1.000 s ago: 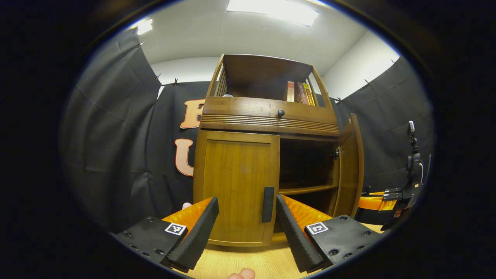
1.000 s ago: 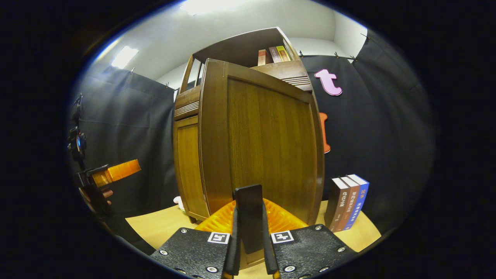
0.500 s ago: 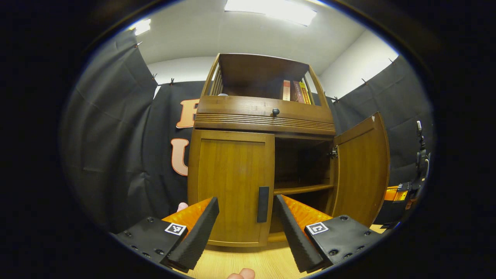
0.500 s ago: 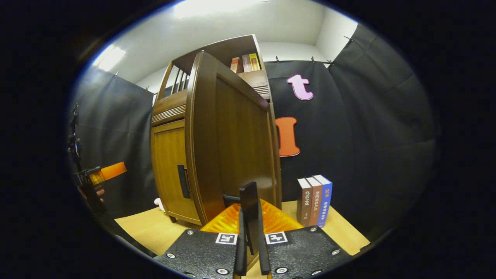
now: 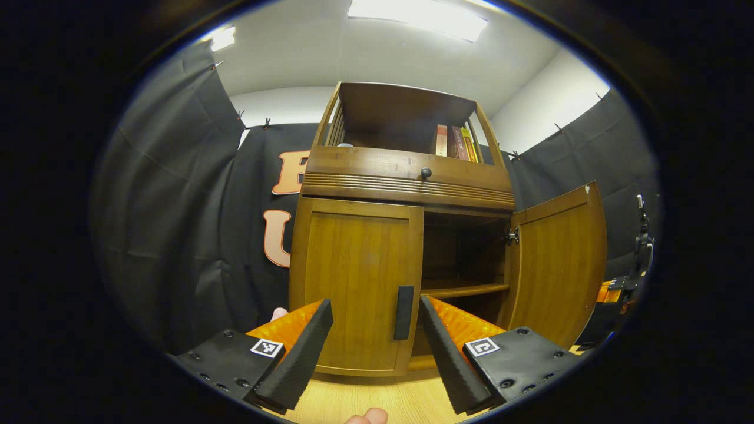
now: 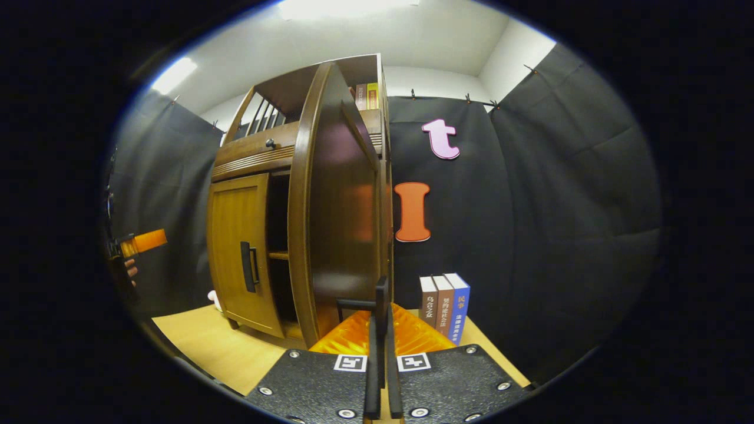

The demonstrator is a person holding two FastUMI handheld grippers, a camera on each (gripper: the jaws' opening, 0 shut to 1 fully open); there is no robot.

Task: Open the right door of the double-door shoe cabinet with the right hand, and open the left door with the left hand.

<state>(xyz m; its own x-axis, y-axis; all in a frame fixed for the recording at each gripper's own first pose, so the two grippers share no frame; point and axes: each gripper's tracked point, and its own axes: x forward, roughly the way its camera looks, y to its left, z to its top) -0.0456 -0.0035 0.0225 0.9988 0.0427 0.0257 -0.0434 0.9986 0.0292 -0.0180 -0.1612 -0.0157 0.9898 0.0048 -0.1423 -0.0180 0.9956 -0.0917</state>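
At right of the left gripper view, we saw the right door [image 5: 556, 265] swung wide, its handle [image 6: 382, 309] clamped by the right gripper [image 6: 382, 377]; at centre, the left door [image 5: 356, 288] remained closed, the left gripper [image 5: 377, 347] spread wide before its handle [image 5: 404, 304].

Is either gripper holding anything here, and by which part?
The right gripper is shut on the right door's handle, a dark bar on the open door. The left gripper is open, holding nothing.

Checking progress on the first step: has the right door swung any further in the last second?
Yes. Against the fixed cabinet, the right door has swung farther outward, showing its inner face, gripped at its handle.
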